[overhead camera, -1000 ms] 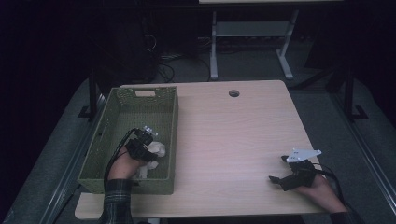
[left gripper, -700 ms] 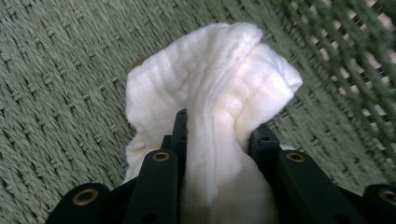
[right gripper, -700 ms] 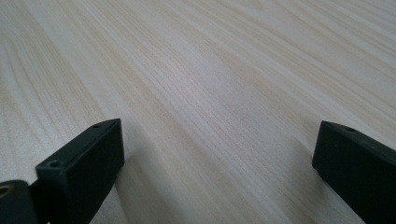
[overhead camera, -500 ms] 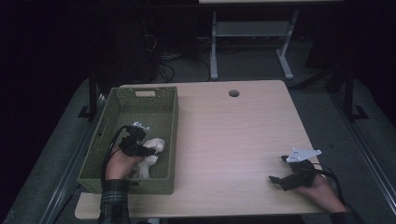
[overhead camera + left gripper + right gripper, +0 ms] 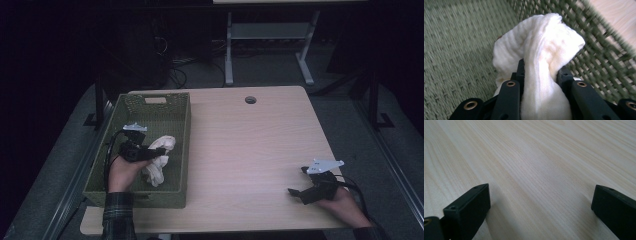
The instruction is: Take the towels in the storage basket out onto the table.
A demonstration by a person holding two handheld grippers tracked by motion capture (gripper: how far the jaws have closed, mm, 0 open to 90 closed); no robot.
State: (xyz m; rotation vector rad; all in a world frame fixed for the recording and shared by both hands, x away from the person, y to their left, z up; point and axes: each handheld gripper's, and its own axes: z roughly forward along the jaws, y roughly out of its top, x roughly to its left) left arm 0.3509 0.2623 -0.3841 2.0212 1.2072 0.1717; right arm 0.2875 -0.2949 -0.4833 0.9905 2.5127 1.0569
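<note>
A white cloth (image 5: 159, 167) hangs bunched inside the green woven basket (image 5: 186, 150) at the table's left. My left gripper (image 5: 162, 150) is shut on the cloth, a little above the basket floor. Its jaws have just been closing, with the fabric between them. In the left gripper view the cloth (image 5: 544, 37) bulges up between the two black jaws of the left gripper (image 5: 541, 68), with the basket wall (image 5: 599, 50) behind it. My right gripper (image 5: 297, 181) rests on the table near the front right corner. It (image 5: 540, 195) is open, with bare wood between its jaws.
The light wooden table (image 5: 250, 140) has a round cable hole (image 5: 250, 100) near its far edge. A white metal frame (image 5: 270, 35) stands on the dark floor beyond the table. The basket has a handle slot (image 5: 155, 100) in its far wall.
The left gripper has closed on the cloth and lifted it slightly inside the basket. The right gripper has stayed where it was.
</note>
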